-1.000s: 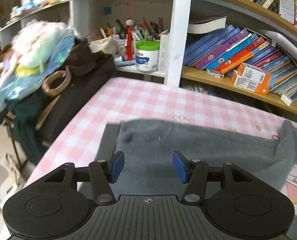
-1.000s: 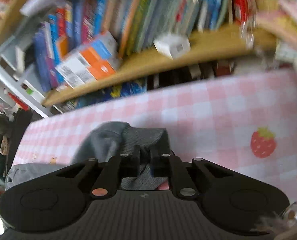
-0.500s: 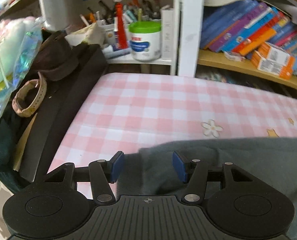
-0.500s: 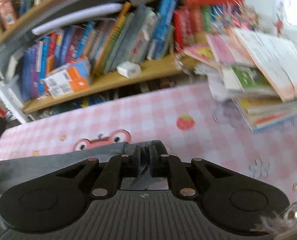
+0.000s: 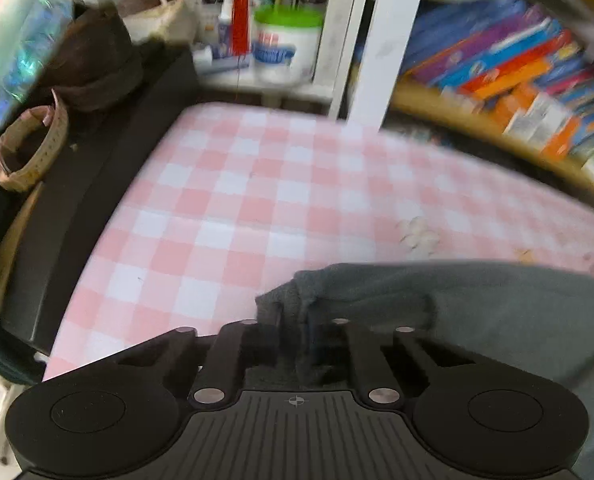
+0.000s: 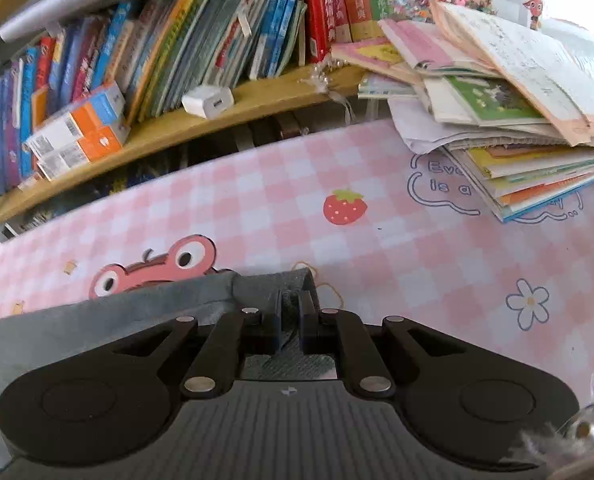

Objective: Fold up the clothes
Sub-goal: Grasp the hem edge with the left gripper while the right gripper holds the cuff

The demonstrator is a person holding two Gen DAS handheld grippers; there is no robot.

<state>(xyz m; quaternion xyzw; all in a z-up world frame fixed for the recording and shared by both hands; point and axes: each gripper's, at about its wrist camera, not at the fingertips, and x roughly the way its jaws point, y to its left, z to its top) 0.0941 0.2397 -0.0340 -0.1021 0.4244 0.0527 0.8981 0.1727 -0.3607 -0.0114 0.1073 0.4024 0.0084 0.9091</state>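
1. Both grippers were clamped on the same soft grey knit garment (image 5: 497, 312): the left gripper (image 5: 293, 332) had its black fingers drawn close together on a bunched corner of the cloth, though blur hid the pads themselves.
2. At the other end, the right gripper (image 6: 291, 316) pinched a ribbed grey edge of the garment, its two fingers nearly touching with a thin fold of cloth between them.
3. Between the grips the garment lay on the pink-and-white checked tablecloth (image 6: 281, 184), a smooth sheet printed with a red strawberry (image 6: 344, 207), a pink frog face (image 6: 153, 270) and small white flowers; the cloth partly covered the frog.
4. Left of the left gripper, a long black case (image 5: 97, 184) ran just beside the table edge, with a tan looped strap (image 5: 29, 152) and a dark brown hat (image 5: 93, 68) on it.
5. Behind the table, a wooden shelf (image 6: 233, 110) held rows of upright coloured books, orange-and-white boxes (image 6: 79, 134) and a white charger block (image 6: 208, 101).
6. A white tub with a green lid (image 5: 287, 46) stood among pens at the far left of the shelving.
7. A slumped pile of paper workbooks (image 6: 497, 120) rested on the tablecloth to the right, well apart from the garment.
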